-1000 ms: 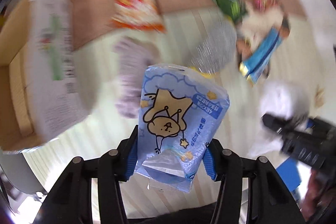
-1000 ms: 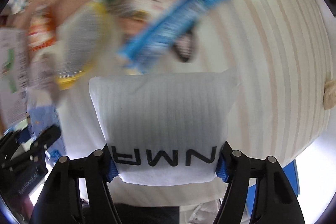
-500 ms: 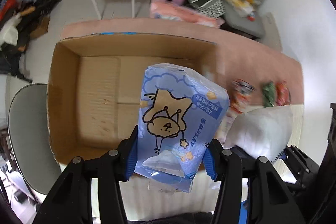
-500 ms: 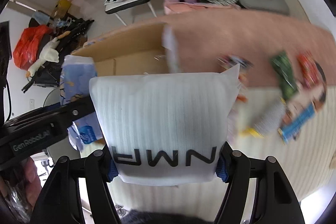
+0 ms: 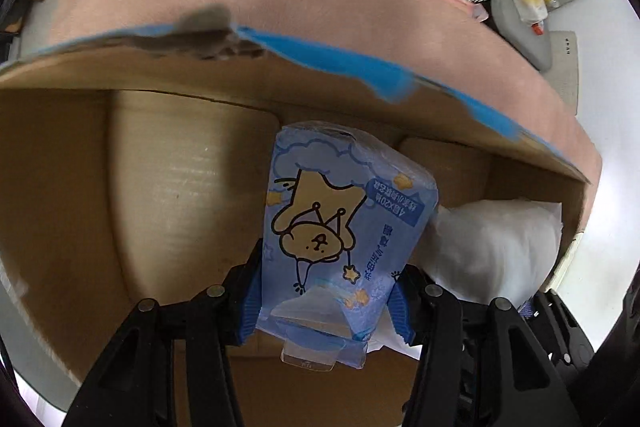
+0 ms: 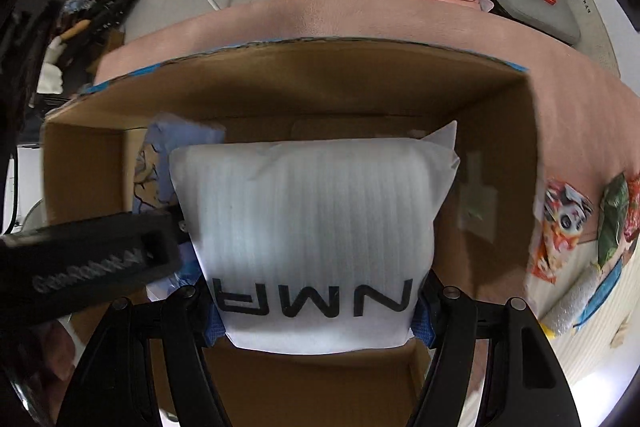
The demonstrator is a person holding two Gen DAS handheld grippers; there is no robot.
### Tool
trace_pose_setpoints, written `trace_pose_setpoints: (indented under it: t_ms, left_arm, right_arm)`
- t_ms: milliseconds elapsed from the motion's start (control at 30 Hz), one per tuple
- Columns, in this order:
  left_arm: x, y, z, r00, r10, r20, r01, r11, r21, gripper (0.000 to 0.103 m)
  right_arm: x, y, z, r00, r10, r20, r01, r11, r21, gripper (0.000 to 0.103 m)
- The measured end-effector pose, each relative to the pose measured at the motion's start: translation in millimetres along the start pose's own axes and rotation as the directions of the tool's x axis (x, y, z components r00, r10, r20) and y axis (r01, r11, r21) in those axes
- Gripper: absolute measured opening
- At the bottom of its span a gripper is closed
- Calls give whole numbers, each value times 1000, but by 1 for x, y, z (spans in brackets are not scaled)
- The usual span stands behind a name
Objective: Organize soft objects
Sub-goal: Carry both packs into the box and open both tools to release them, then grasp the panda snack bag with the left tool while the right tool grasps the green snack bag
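White foam pack (image 6: 316, 223) "NMR", blue tissue pack (image 5: 340, 227) "4层x20抽"

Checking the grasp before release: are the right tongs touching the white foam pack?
Touching. The right wrist view shows the right tongs with both blue pads pressed against the sides of the white foam pack, above the cardboard box.

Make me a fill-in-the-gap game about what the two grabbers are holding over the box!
1. The left hand-held gripper holds a blue tissue pack printed with a cartoon ____.
2. The right hand-held gripper holds a ____ foam pouch with black letters.
3. Both things hang over an open ____ box.
4. The box's top edge carries strips of ____ tape.

Missing words: bear; white; cardboard; blue
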State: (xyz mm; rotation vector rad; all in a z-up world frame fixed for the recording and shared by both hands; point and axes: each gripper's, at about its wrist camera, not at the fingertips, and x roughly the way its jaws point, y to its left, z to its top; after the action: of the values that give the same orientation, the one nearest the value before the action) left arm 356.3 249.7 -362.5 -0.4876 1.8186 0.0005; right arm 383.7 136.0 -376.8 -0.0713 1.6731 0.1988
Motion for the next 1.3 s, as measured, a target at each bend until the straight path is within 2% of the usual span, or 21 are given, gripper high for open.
trace_pose_setpoints:
  t_ms: [100,233,333,400,500,600,633,733,833,867,967,1033,1100,1200,1300]
  left_arm:
    - [8,-1,3,1000,9,-15,-9,1000,4,50]
    - [14,4,6,999,2,-37,-2,1000,-5,53]
    - [11,3,2,1000,-1,-29,2,1000,9,66]
    - [7,1,0,1000,3,-12,-3,1000,15,86]
    - [-6,-1,-9,1000,27,17,-27,999,42,95]
    - [-23,-1,-26,998,36,58,-40,998,57,99]
    - [-28,-1,-32,997,39,70,-44,997,61,101]
    - [-50,3,-59,990,58,128,-68,995,78,102]
    - [-73,10,-88,975,90,204,-112,989,98,102]
    - [-70,2,-83,969,105,224,-131,986,102,102]
    - [-81,1,-106,946,127,297,-166,980,110,102]
    - [-88,3,-124,923,157,351,-207,972,110,102]
    - [-90,-5,-134,907,165,386,-222,969,107,102]
    - [-92,-11,-149,894,161,418,-223,969,103,102]
    - [-107,-24,-174,866,165,471,-239,966,101,102]
  right_arm:
    - [15,5,10,999,-32,-24,32,999,-9,73]
    - [21,2,7,998,-52,-36,51,999,-13,75]
    - [23,3,8,998,-56,-40,55,998,-20,79]
    - [21,4,6,997,-59,-42,58,998,-31,86]
    - [10,7,2,998,-63,-25,62,997,-46,91]
    - [-3,8,-4,999,-45,-16,44,998,-44,96]
    - [-10,8,-8,999,-33,-9,33,999,-44,102]
    - [-22,9,-20,999,-33,15,33,998,-48,103]
    - [-37,11,-37,998,-50,46,52,997,-55,103]
    - [-43,11,-46,997,-48,65,52,997,-54,103]
    - [-55,11,-66,995,-37,91,43,997,-59,103]
    - [-62,11,-78,993,-34,112,41,997,-65,103]
    - [-73,13,-97,990,-27,139,37,997,-73,103]
    - [-89,10,-127,986,10,168,4,997,-79,103]
    - [-104,3,-150,979,60,192,-45,996,-80,103]
